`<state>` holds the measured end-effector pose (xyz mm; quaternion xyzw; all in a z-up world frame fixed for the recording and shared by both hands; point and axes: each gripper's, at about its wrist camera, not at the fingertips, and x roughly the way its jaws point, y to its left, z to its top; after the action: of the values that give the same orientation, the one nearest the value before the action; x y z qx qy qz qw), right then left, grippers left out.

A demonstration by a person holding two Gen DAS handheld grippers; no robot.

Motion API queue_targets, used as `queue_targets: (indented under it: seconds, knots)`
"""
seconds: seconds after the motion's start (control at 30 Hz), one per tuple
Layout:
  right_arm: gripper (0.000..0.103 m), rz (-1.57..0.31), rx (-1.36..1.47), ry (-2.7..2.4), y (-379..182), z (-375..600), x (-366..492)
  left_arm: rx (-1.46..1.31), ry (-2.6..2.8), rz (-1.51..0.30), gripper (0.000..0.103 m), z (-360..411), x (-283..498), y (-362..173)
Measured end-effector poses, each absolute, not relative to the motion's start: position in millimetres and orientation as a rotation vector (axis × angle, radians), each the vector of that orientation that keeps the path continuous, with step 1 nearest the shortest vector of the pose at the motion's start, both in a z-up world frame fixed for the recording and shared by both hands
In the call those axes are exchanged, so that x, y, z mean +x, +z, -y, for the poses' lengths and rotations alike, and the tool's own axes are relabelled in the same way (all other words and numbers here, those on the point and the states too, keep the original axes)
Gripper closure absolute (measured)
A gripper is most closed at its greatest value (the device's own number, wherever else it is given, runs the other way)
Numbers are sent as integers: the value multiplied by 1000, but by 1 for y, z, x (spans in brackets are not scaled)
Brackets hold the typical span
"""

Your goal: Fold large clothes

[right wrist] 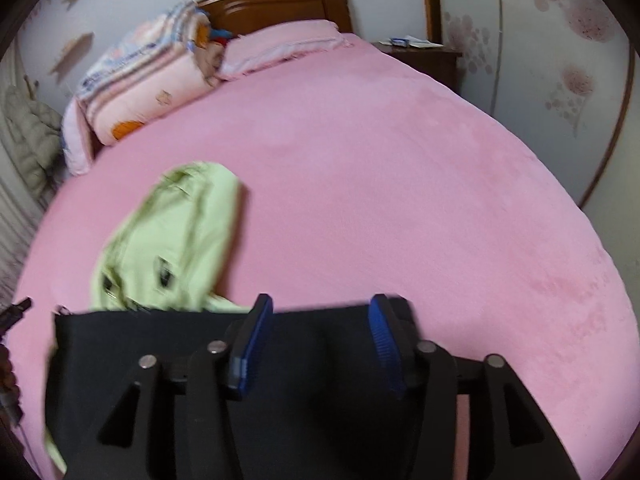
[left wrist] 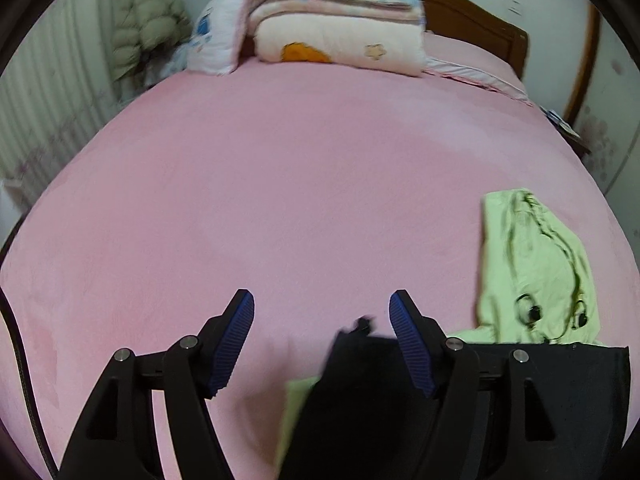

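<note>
Now, in the left wrist view, the left gripper (left wrist: 322,304) hangs over the pink bed cover (left wrist: 280,184) with its blue-padded fingers (left wrist: 240,336) spread wide and nothing between them. A black garment (left wrist: 560,392) lies at about 5 o'clock, its near corner reaching in under the right-hand finger. A light green hood (left wrist: 532,264) pokes out past the black cloth's far edge at 3 o'clock. Folded quilts (left wrist: 340,20) are stacked at 12 o'clock against a brown headboard (left wrist: 476,24), and a puffy jacket (left wrist: 140,20) hangs at 10 o'clock.

From the right wrist view, the right gripper (right wrist: 322,312) also has its fingers (right wrist: 256,344) wide apart, poised above the black garment (right wrist: 320,360), which fills the lower frame; whether they touch the cloth I cannot tell. The green hood (right wrist: 176,240) lies at 9 o'clock, beyond the cloth's far edge. A nightstand (right wrist: 424,56) stands at 1 o'clock beside the bed.
</note>
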<state>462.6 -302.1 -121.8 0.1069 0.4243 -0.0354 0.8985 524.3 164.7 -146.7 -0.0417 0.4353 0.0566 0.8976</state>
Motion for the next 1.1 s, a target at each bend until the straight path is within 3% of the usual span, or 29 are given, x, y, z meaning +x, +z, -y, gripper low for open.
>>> queue_targets:
  seconds: [0.33, 0.77, 0.9, 0.93, 1.0, 1.03, 1.07, 1.1]
  knots:
    - [45, -804, 246, -36, -81, 260, 550, 16, 49, -913, 27, -72, 611, -129]
    - [42, -962, 391, -21, -172, 248, 645, -85, -53, -1132, 27, -11, 680, -234]
    - [42, -1015, 405, -5, -197, 240, 664, -104, -69, -1118, 27, -2, 682, -245]
    - [42, -1026, 406, 7, -203, 238, 666, -109, -78, -1109, 35, -1, 681, -245]
    - [42, -1048, 400, 20, -214, 232, 670, -136, -136, -1097, 65, 2, 678, -244]
    - [43, -1051, 380, 9, -218, 229, 671, -149, -158, -1098, 89, 4, 677, -243]
    - [47, -1041, 351, -7, -220, 225, 669, -144, -160, -1091, 95, 7, 674, -241]
    - [72, -1038, 335, -10, -221, 222, 668, -128, -148, -1074, 96, 10, 671, -238]
